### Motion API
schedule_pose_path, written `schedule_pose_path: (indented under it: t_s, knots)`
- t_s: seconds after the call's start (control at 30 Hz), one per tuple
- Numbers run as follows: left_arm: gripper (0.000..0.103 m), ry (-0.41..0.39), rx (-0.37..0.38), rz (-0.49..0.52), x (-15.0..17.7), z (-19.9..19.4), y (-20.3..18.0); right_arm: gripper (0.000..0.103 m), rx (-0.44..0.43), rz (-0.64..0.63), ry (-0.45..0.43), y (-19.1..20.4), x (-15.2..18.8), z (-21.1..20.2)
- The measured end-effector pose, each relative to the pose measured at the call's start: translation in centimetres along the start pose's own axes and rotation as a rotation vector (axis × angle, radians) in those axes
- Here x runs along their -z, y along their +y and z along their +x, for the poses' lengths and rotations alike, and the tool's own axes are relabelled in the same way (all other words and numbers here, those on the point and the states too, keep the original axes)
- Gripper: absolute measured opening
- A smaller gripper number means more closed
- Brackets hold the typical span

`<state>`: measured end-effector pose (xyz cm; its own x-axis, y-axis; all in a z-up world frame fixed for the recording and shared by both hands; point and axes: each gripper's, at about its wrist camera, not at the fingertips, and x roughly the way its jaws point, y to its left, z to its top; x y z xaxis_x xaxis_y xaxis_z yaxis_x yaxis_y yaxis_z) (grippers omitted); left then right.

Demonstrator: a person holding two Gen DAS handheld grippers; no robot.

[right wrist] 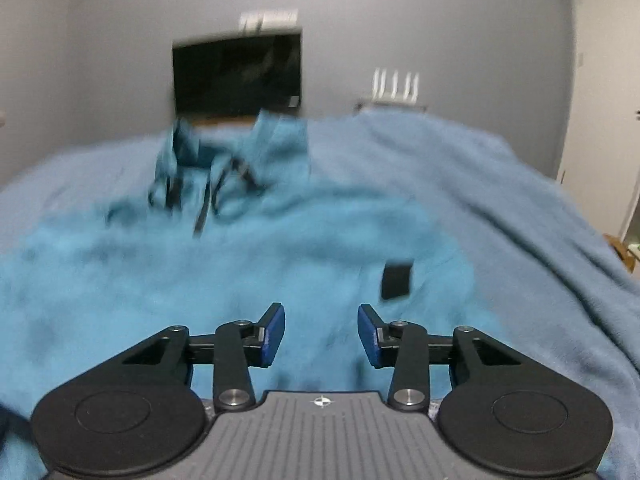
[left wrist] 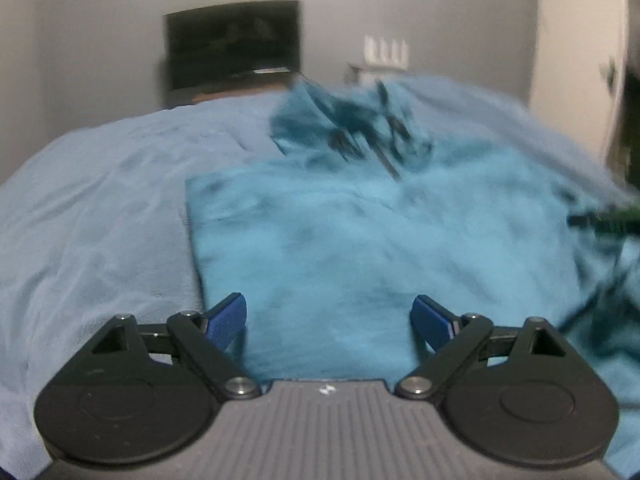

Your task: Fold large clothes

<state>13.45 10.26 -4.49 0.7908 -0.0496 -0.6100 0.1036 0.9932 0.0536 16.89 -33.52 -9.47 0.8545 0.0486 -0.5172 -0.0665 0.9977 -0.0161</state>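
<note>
Both grippers, left gripper (left wrist: 328, 320) and right gripper (right wrist: 321, 336), hover with jaws apart and empty over the teal hoodie (left wrist: 360, 232), spread on the bed (left wrist: 100, 208), seemingly partly folded, hood end still rumpled.

— What carries it all?

— A bed (left wrist: 100, 208) under a pale blue fleecy blanket (right wrist: 520, 208), rumpled in soft folds.

— And lying on it?

— A teal hooded sweatshirt (left wrist: 360, 240), spread flat straight ahead of the left claw (left wrist: 328, 322) and under the right claw (right wrist: 321, 334). Its hood (right wrist: 240, 148) lies at the far end, dark drawstrings (right wrist: 208, 196) trailing. A small black patch (right wrist: 396, 280) sits just beyond the right claw, slightly rightward.
</note>
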Motion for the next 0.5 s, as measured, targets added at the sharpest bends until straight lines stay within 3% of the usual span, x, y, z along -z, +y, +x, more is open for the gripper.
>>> schedule_pose_path:
  t_s: [0.07,0.2,0.37,0.5]
  knots:
    - [0.091,0.081,-0.033,0.039,0.5,1.5,-0.6,0.040,0.051,-0.024,0.066,0.2,0.5,1.1]
    - [0.091,0.223,-0.010,-0.025,1.9,4.0,0.7,0.039,0.119,0.066,0.148,-1.5,1.5,3.1]
    - [0.093,0.230,-0.001,-0.038,2.1,4.5,1.3,0.039,0.180,0.109,0.144,-2.4,1.9,3.9]
    - [0.094,0.224,-0.012,-0.031,2.3,4.3,1.3,0.047,0.197,0.126,0.156,-3.3,2.6,1.4]
